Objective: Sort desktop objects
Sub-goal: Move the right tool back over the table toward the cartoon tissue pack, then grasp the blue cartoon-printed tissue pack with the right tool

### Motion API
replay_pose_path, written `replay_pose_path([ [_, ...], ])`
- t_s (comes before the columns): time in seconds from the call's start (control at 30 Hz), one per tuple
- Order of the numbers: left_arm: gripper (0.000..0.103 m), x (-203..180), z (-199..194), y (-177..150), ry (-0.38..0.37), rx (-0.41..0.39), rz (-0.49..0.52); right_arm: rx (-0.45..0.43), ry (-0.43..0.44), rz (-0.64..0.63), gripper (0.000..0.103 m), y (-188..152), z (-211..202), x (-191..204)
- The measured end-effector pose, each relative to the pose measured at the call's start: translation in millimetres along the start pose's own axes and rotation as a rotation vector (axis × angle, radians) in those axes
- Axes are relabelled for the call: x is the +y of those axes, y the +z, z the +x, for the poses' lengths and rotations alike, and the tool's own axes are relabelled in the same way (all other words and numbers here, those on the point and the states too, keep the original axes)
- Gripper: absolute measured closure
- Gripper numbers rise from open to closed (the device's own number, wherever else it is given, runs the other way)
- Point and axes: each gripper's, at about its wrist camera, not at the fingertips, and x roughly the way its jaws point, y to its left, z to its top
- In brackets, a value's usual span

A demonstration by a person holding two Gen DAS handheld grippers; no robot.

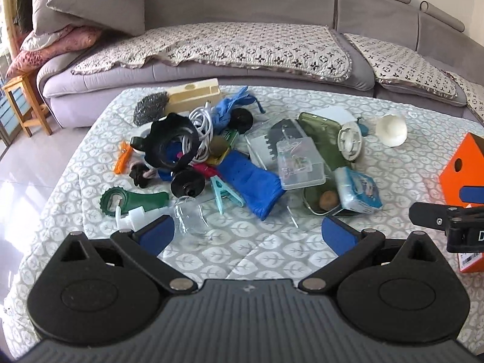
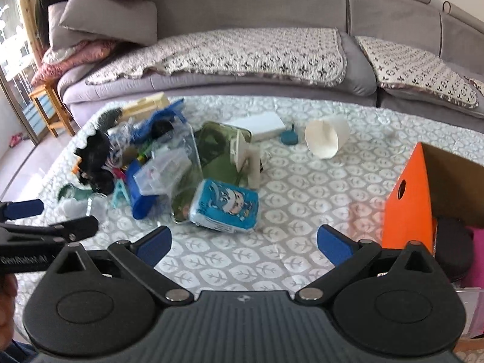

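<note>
A heap of small objects lies on the leaf-patterned tablecloth [image 1: 242, 251]: a blue glove [image 1: 251, 181], a clear plastic box [image 1: 299, 163], a blue tissue pack [image 1: 360, 190], a green bottle opener [image 1: 133, 201], a black ring [image 1: 172, 145], a white cable [image 1: 201, 127] and a white paper cup [image 1: 391, 128]. My left gripper [image 1: 248, 231] is open and empty, hovering just before the heap. My right gripper [image 2: 243, 243] is open and empty, close in front of the tissue pack [image 2: 225, 205]. An orange box [image 2: 408, 199] stands at the right.
A grey sofa [image 1: 242, 6] with patterned covers runs behind the table. A wooden stool [image 1: 24, 103] stands at the far left. The orange box holds dark and pink items [image 2: 459, 248]. Bare cloth lies between the heap and the box.
</note>
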Motion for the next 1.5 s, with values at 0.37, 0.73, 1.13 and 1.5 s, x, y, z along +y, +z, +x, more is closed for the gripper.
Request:
replay_pose_path([
  [0.37,0.000,27.6,-0.9,-22.6,-0.015,-0.026,0.011,0.007,-0.019,-0.003,0.000,-2.9,11.8,-11.0],
  [0.73,0.000,38.9,-5.8,-36.8,-0.028,-0.073,0.041,-0.016,0.066,0.037,0.000,-13.9,50.5,-1.1],
  [1.13,0.000,37.9,4.9,-24.0,-0.080,-0.126,0.037,-0.054,0.055,0.070,0.013,-12.0,96.6,1.5],
  [1.5,0.000,2.8,33.2,-6.0,-0.103,-0.150,0.033,-0.124,0.011,-0.004,0.087,-12.7,75.4,-10.7],
])
